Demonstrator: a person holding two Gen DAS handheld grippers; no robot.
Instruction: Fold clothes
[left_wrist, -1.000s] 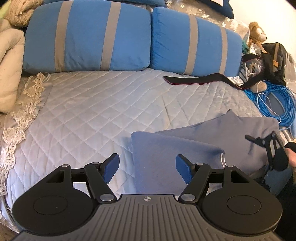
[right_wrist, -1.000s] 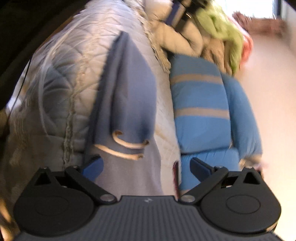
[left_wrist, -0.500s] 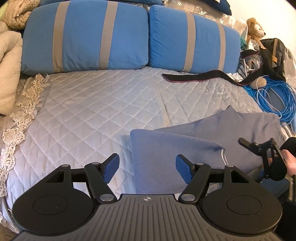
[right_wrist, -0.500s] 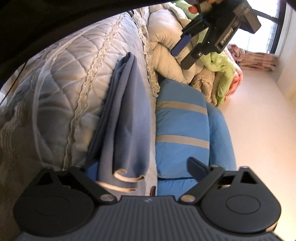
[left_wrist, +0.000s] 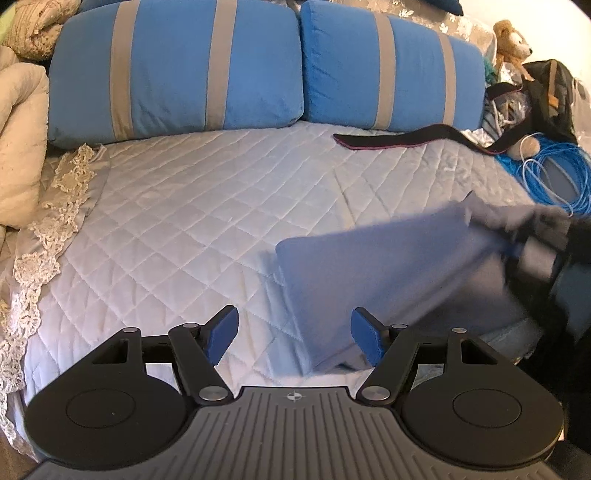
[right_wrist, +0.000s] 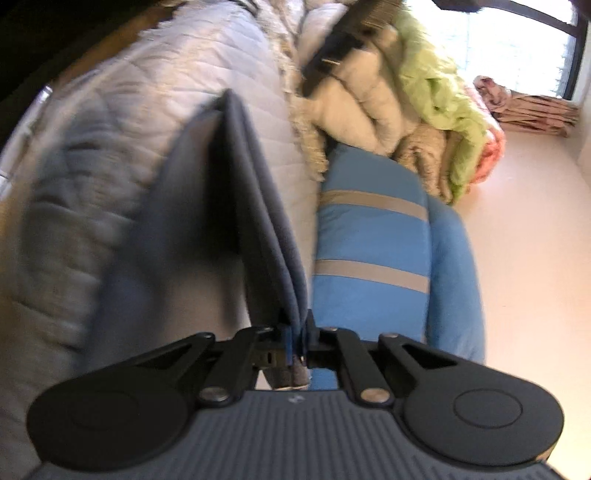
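Note:
A grey-blue garment (left_wrist: 391, 266) lies folded on the quilted bed (left_wrist: 207, 221), at the near right. My left gripper (left_wrist: 294, 334) is open and empty, just short of the garment's near left corner. My right gripper (right_wrist: 295, 341) is shut on the garment's edge (right_wrist: 255, 236) and lifts it off the bed. In the left wrist view the right gripper (left_wrist: 517, 247) is a blur at the garment's raised right side.
Two blue striped pillows (left_wrist: 177, 70) line the far edge of the bed. A black strap (left_wrist: 402, 138), a blue cable coil (left_wrist: 554, 177), a dark bag (left_wrist: 546, 99) and a teddy bear (left_wrist: 511, 37) lie at the far right. Cream bedding (left_wrist: 18, 140) is piled at the left.
My right gripper has closed on the garment's edge and is pulling it up, so the right side of the garment has risen. My left gripper stays open in place.

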